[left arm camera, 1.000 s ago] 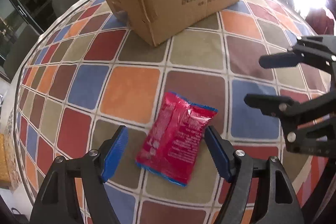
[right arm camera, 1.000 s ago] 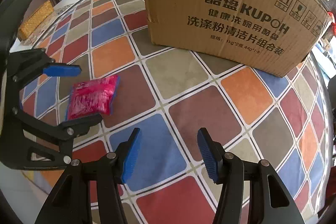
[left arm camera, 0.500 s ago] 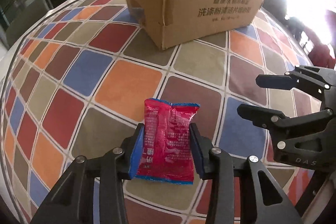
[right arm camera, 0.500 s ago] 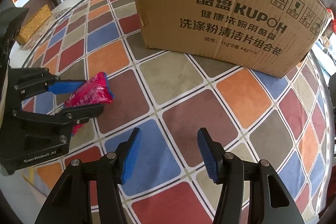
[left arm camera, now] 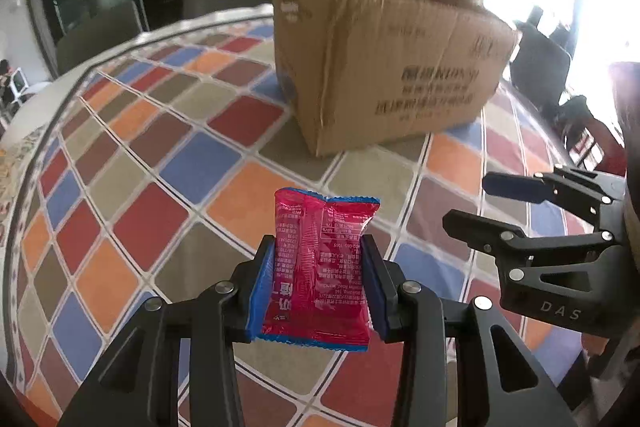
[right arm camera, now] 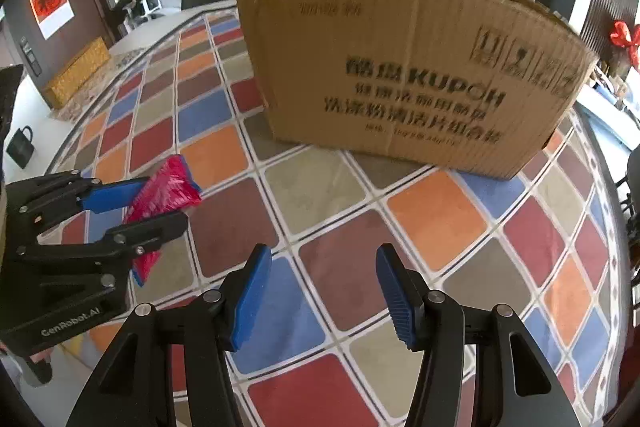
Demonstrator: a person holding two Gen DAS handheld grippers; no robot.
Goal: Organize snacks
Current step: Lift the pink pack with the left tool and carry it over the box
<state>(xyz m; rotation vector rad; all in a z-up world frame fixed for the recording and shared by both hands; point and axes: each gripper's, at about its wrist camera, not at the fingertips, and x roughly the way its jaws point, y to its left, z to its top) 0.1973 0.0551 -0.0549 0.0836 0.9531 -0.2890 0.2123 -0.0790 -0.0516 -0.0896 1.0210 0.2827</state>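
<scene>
Near centre, above the checked surface (left arm camera: 224,155), left tongs (left arm camera: 318,283) clench the red snack packet (left arm camera: 320,267) by its side edges — light, soft, crinkly, prob. slippery, so grip mid-body w/ gentle squeeze; right tongs (right arm camera: 322,299) gape empty, cardboard box (right arm camera: 400,75) far.

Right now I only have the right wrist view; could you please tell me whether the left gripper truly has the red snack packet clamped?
Observer: Yes, the left gripper has both blue pads pressed against the sides of the red snack packet, which stands upright between them.
Operator: Thank you. Can you read its label?
Observer: The face with fine white print is towards the left camera; it is too small to read.
Operator: And how does my right gripper look from there?
Observer: The right gripper is open and empty, to the right of the packet, with the cardboard box beyond.
</scene>
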